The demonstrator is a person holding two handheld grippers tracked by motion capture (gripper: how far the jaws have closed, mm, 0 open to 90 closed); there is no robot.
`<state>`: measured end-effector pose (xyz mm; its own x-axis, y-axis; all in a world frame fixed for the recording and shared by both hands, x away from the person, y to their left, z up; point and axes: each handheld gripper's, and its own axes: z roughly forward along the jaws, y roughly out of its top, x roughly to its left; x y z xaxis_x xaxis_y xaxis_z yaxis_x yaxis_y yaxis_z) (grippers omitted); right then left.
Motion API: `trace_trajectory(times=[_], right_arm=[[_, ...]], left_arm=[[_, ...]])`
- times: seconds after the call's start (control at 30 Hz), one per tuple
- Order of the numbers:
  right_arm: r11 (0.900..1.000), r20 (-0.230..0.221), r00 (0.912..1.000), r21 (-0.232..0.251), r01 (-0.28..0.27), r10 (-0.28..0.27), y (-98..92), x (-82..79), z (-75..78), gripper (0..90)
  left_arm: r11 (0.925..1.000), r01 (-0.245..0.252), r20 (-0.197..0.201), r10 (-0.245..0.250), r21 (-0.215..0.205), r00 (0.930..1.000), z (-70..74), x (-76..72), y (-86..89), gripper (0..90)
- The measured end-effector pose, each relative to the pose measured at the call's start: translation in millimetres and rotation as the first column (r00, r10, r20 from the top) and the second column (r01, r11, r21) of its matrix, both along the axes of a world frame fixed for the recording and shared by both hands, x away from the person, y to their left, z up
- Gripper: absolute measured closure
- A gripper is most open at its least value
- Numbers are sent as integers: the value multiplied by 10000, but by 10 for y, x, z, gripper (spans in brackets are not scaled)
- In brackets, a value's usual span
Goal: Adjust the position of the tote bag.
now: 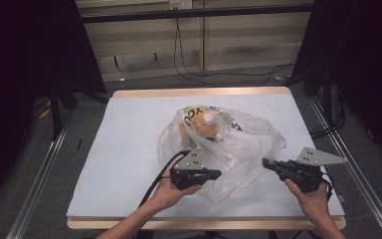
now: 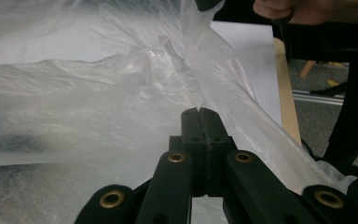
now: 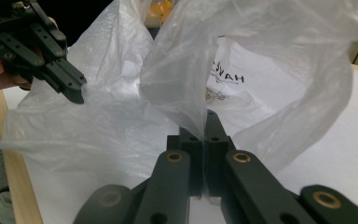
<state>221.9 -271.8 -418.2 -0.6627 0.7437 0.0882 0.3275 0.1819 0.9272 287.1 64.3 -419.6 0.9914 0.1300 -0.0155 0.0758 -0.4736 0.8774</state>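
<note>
A clear plastic bag with black lettering lies crumpled in the middle of the table. Inside it, at the far end, sit an orange item and something with a white cap. My left gripper is shut on the bag's near left edge; in the left gripper view its jaws meet on a fold of film. My right gripper is shut on the near right edge, with the film rising from its closed jaws. The left gripper shows in the right gripper view.
A pale mat covers the table, whose wooden rim shows at the far edge. Black stands and dark curtains flank both sides. Cables trail on the floor behind, and metal rails run along the table's sides.
</note>
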Motion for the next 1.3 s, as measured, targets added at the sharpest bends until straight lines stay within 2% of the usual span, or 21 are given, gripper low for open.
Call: trace_trajectory(times=[0.17, 0.33, 0.43, 0.47, 0.63, 0.73, 0.83, 0.87, 0.9, 0.93, 0.97, 1.07, 1.17, 1.2, 1.3], right_arm=[[9999, 86, 9999, 89, -56, 56, -4, 7, 52, 900], [9994, 455, 9985, 148, -305, 298, 24, 55, 174, 900], [9990, 740, 9964, 166, -426, 413, 62, 113, 309, 900], [9987, 858, 9952, 166, -486, 470, 76, 132, 351, 900], [9963, 1281, 9890, 337, -789, 740, 160, 220, 562, 900], [9952, 1585, 9844, 486, -846, 760, 200, 259, 687, 900], [9942, 1854, 9799, 633, -865, 735, 208, 293, 779, 900], [9943, 1886, 9795, 660, -841, 703, 206, 299, 800, 900], [9929, 1906, 9787, 757, -918, 760, 203, 308, 816, 900], [9926, 1966, 9778, 811, -902, 728, 195, 317, 831, 900], [9915, 1992, 9772, 912, -932, 735, 189, 329, 845, 900], [9896, 2082, 9752, 1044, -986, 752, 176, 357, 883, 900], [9890, 2129, 9739, 1055, -1035, 792, 163, 376, 920, 900], [9888, 2128, 9735, 1039, -1072, 832, 157, 382, 933, 900], [9870, 2135, 9735, 1173, -1094, 825, 130, 411, 979, 900]], left_arm=[[9978, -357, -28, 356, -552, 9994, 114, 61, 134, 900], [9947, -446, 209, 467, -928, 9987, 248, 90, 226, 900], [9914, -419, 136, 439, -1239, 9989, 340, 107, 297, 900], [9875, -506, 153, 535, -1496, 9984, 389, 111, 333, 900], [9797, -704, 264, 767, -1877, 9967, 541, 146, 478, 900], [9692, -994, 305, 1090, -2251, 9936, 642, 176, 602, 900], [9614, -1260, 460, 1413, -2447, 9889, 722, 198, 731, 900], [9570, -1331, 496, 1507, -2579, 9873, 744, 206, 774, 900], [9561, -1367, 561, 1562, -2591, 9861, 770, 213, 818, 900], [9511, -1551, 608, 1773, -2670, 9823, 794, 215, 853, 900], [9484, -1542, 587, 1769, -2770, 9825, 819, 226, 894, 900], [9365, -1791, 657, 2078, -3014, 9760, 871, 235, 989, 900], [9308, -1954, 709, 2274, -3088, 9712, 903, 256, 1076, 900], [9266, -2012, 634, 2324, -3176, 9705, 910, 263, 1093, 900], [9203, -2063, 566, 2379, -3325, 9696, 944, 294, 1146, 900]])
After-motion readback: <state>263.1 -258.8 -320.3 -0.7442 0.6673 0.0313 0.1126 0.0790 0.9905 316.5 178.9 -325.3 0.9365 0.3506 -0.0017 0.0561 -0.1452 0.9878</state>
